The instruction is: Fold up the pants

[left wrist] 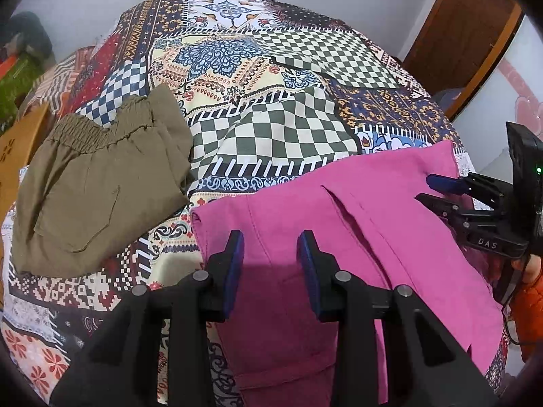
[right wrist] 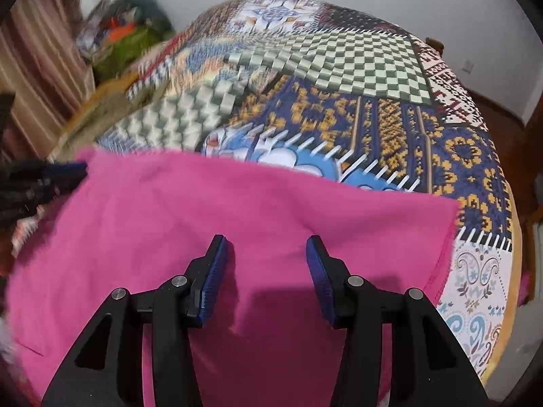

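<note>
Both grippers hang open and empty. Directly under the left gripper [left wrist: 270,237] and right gripper [right wrist: 266,242] lie the pink pants [left wrist: 305,210] on the bed [left wrist: 258,115], long axis running between them. Beyond-left sit folded olive pants [left wrist: 101,183].

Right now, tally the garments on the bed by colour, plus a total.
Pink pants: 1
Olive-brown pants: 1
Total: 2 garments, both lying on the patterned bedspread.
</note>
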{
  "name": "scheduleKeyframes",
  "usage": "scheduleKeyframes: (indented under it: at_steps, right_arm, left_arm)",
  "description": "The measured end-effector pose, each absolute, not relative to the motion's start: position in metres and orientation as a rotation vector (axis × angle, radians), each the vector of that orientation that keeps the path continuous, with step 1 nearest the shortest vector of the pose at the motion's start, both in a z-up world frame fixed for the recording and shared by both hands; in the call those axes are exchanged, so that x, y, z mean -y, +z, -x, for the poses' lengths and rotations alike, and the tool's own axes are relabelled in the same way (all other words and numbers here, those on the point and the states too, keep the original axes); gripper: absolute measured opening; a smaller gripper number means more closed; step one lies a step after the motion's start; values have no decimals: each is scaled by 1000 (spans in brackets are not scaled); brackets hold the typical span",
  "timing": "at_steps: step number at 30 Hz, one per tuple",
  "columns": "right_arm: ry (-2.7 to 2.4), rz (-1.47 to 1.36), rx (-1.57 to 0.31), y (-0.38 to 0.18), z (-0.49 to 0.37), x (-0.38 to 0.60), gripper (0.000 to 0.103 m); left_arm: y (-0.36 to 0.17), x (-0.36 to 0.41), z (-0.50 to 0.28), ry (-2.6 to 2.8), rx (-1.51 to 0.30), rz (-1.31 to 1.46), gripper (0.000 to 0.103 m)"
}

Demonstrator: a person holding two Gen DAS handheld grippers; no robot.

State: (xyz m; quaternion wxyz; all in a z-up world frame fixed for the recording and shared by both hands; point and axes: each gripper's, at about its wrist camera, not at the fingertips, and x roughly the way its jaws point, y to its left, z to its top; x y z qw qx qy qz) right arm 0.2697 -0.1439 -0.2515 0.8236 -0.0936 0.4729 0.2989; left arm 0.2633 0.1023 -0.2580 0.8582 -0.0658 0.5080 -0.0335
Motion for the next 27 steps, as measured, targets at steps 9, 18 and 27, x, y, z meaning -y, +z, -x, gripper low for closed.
scheduleKeyframes:
  at_steps: [9, 18, 27]
  right_arm:
    - [611, 185, -1048, -237, -267, 157, 45]
    - [597, 131, -938, -184, -230, 173, 45]
    - [607, 139, -832, -142, -185, 170, 46]
  left_arm:
    - [-240, -103, -249, -16, -1055, 89, 34]
    - [-186, -114, -199, 37, -958, 138, 39]
    - [-150, -97, -145, 68, -860, 130, 64]
